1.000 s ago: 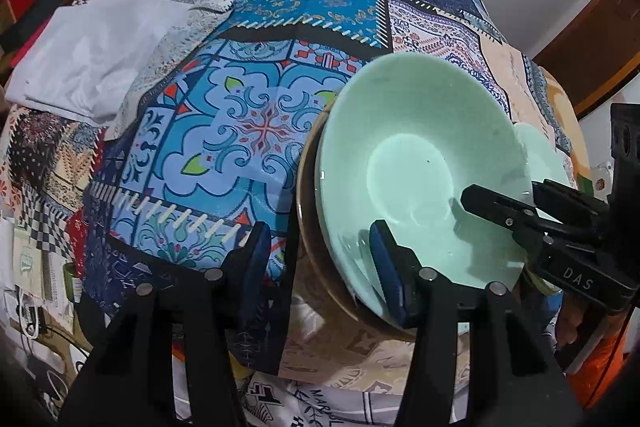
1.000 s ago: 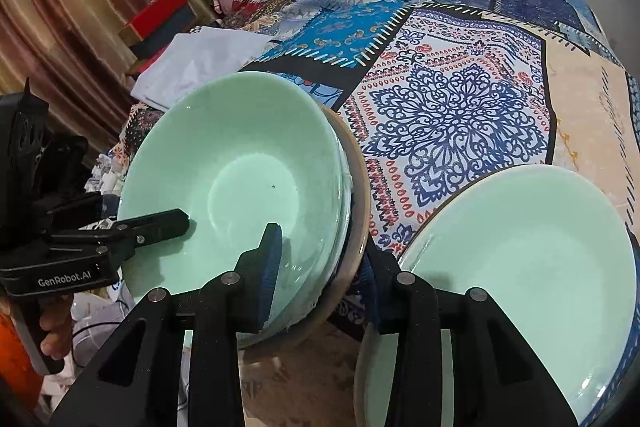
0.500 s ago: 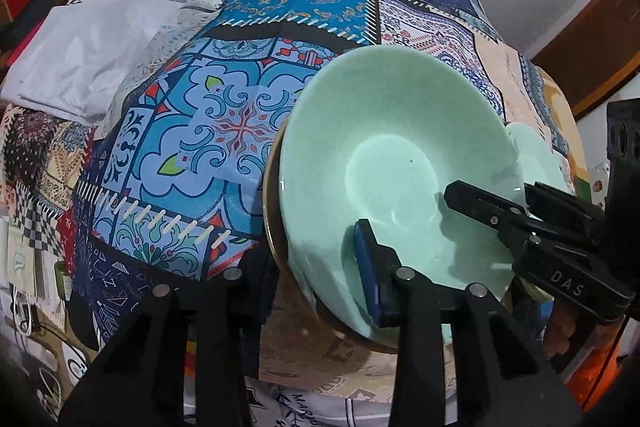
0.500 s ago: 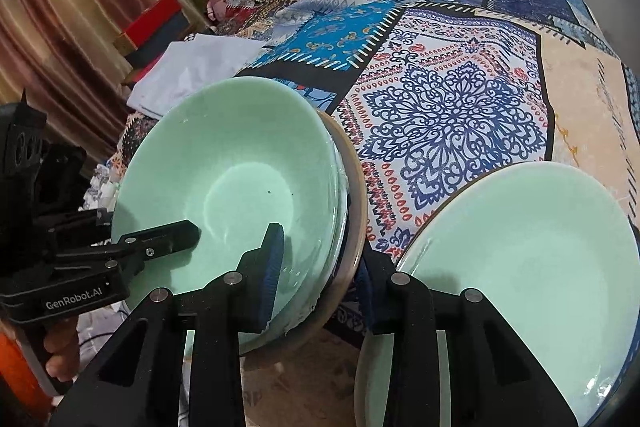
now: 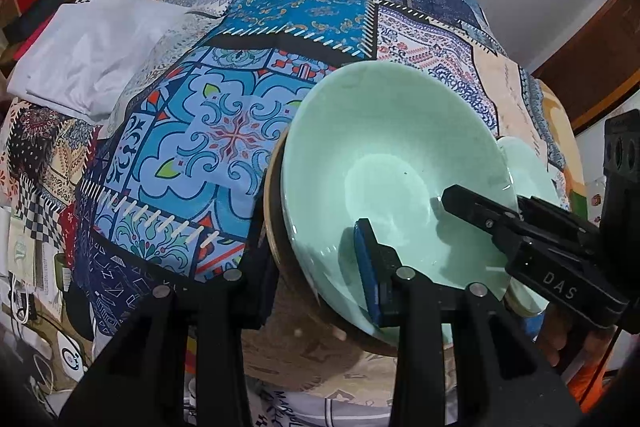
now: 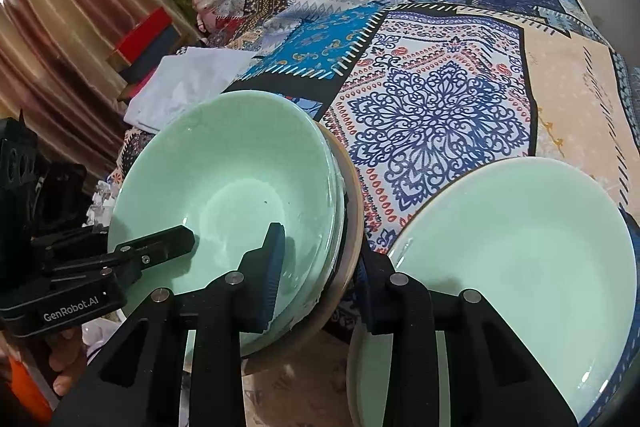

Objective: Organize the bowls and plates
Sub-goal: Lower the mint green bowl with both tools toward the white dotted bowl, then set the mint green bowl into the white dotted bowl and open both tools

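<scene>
Two grippers clamp the tilted bowl stack (image 6: 224, 187).

The wide mint-green ceramic plate (image 6: 520, 251) runs off the lower right edge; a tan-rimmed dish (image 6: 354, 227) is mostly hidden beneath stacked mint-green bowls (image 6: 224, 187).

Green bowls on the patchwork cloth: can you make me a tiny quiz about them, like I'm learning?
1. True or false: the green plate lies inside the bowl stack.
2. The bottom bowl of the stack is: A) green B) tan C) red.
3. How many grippers clamp the stack's rim?
Key: 1 false, it lies beside the stack. 2 B. 3 two: the left gripper and the right gripper, whose jaws have just been closing on the rim.
</scene>
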Available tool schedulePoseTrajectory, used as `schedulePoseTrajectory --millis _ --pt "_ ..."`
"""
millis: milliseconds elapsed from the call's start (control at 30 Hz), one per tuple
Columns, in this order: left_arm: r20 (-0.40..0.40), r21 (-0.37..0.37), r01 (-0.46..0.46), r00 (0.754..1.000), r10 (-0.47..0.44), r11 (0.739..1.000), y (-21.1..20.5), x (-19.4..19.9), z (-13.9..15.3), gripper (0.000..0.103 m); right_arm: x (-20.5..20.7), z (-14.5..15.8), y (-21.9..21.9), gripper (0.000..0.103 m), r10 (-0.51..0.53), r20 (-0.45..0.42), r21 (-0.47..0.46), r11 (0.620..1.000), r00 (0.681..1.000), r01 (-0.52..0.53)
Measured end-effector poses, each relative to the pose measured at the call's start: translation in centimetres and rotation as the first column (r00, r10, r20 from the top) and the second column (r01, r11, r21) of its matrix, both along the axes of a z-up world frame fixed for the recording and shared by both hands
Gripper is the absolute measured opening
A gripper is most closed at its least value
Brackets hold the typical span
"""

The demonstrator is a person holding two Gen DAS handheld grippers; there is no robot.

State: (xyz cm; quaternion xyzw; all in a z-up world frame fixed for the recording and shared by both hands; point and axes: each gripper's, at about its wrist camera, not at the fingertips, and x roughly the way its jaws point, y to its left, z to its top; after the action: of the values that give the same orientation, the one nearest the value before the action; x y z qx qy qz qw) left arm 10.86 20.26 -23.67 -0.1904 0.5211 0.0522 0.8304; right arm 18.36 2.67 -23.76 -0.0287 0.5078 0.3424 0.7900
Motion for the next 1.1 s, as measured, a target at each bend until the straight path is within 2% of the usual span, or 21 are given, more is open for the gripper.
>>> schedulePoseTrajectory --millis 200,567,1100 --pt "0.023 0.020 0.012 1.000 -0.012 1.000 -0.8 0.1 1.2 0.036 0.0 1.0 -0.8 0.029 -0.024 0.008 0.024 0.999 1.000 0.023" --pt "0.080 0.023 0.044 0.996 -0.046 0.999 -2.5 0.9 4.2 0.036 0.1 4.1 -2.9 0.029 -0.070 0.074 0.059 0.996 0.995 0.066" --pt "0.131 0.047 0.140 0.981 -0.145 0.989 -7.6 2.8 7.3 0.036 0.0 6.9 -8.2 0.029 -0.172 0.122 0.095 0.982 0.978 0.161"
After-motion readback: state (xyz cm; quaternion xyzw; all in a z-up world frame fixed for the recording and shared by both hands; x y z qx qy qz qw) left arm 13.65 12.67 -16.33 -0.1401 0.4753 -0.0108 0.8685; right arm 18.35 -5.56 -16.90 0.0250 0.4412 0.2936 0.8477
